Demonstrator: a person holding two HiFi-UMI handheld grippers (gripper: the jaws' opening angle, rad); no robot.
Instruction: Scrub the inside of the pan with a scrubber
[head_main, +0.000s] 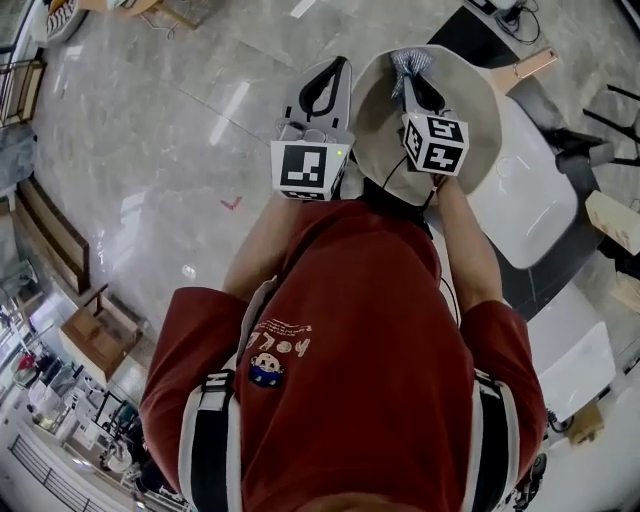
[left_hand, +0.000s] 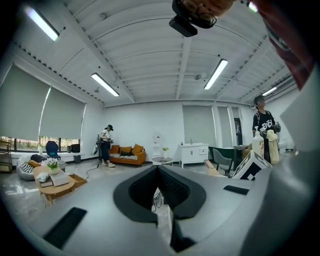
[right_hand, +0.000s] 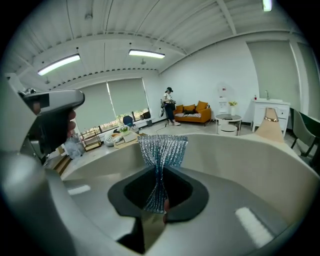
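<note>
A cream pan (head_main: 470, 110) with a wooden handle (head_main: 530, 65) lies in front of me, over the edge of a white table. My right gripper (head_main: 408, 85) reaches into the pan and is shut on a glittery silver-blue scrubber (head_main: 410, 64). In the right gripper view the scrubber (right_hand: 161, 150) fans out above the jaws, with the pan's inner wall (right_hand: 250, 165) curving around it. My left gripper (head_main: 335, 80) hovers just left of the pan's rim. Its jaws (left_hand: 158, 172) are shut with nothing between them.
The white table (head_main: 530, 200) stands at the right with a second white top (head_main: 575, 355) nearer me. Polished stone floor (head_main: 180, 130) spreads to the left. A person (left_hand: 105, 145) stands by an orange sofa far off, and another person (left_hand: 263, 127) stands at the right.
</note>
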